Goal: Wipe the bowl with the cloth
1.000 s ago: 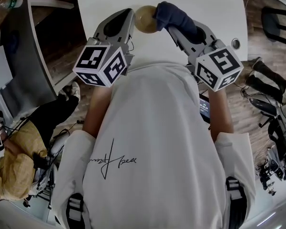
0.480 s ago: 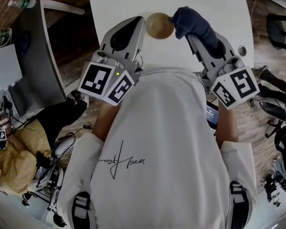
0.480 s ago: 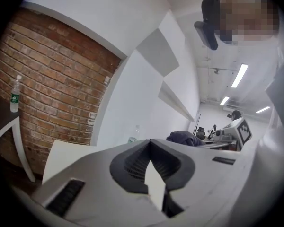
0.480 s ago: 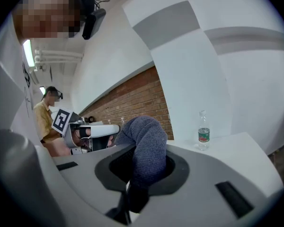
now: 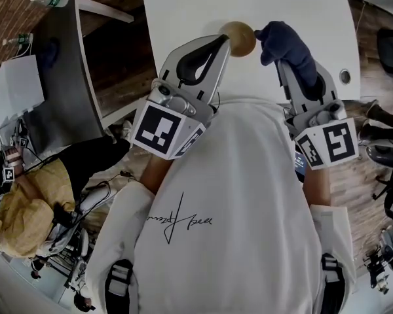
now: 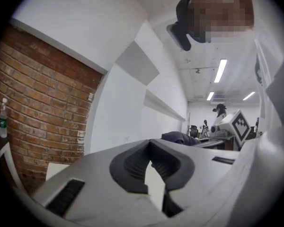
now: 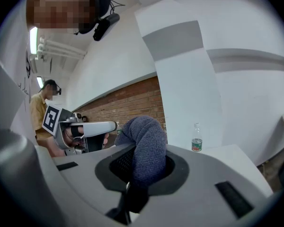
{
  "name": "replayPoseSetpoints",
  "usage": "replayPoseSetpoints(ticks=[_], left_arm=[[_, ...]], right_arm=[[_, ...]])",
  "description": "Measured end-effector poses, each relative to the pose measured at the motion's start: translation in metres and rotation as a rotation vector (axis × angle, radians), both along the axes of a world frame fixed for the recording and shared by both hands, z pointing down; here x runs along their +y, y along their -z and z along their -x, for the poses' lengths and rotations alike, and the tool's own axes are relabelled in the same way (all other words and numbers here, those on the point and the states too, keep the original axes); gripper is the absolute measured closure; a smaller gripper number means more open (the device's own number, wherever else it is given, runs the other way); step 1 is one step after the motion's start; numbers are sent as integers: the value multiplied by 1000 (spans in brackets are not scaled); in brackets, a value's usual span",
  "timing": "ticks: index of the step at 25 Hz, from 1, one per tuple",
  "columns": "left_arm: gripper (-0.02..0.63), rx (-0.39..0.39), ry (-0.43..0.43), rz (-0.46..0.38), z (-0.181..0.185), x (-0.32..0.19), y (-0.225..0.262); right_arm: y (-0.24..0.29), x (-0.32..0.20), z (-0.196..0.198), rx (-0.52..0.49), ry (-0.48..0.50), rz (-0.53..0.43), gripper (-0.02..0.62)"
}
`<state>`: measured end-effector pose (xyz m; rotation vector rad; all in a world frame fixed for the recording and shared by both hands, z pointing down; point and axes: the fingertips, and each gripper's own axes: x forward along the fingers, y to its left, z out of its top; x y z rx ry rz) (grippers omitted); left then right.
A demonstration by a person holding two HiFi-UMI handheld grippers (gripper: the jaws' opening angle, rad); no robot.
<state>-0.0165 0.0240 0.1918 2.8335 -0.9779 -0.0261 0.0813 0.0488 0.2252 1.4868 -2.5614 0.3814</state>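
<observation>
Over the near edge of a white table (image 5: 183, 12), the left gripper (image 5: 224, 40), jaws pressed together on the rim, holds a tan bowl (image 5: 240, 38). The right gripper (image 5: 281, 61) pinches a dark blue cloth (image 5: 287, 41) just beside the bowl; whether the two touch cannot be told. Open tabletop spreads beyond both. The bowl's inside cannot be made out. To the left, across a strip of floor, a plastic bottle (image 5: 49, 0) stands on a grey desk (image 5: 59, 77) by a brick wall (image 6: 42, 103).

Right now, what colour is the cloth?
The cloth is dark blue, clearest in the right gripper view.
</observation>
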Motion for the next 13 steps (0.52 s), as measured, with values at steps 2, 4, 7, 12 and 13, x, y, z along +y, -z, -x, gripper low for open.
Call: replayPoseSetpoints(ticks=[2,4,7,12,13], left_arm=[[618,-23,-33,-29,-6,10,4],[618,-53,-69,-51,-12,20,8],[618,-74,-81,-70,-17,27,10],[618,-96,-74,-42,-19,25,-4],[618,-102,-76,-39,-19,24,-6]], right_arm=[[7,7,3,-2,4,-28,545],[14,14,6,3,5,-48,545],[18,18,8,6,-1,-49,545],[10,19,3,-6,-8,-29,545],[9,18,2,-8,-10,-28,545]])
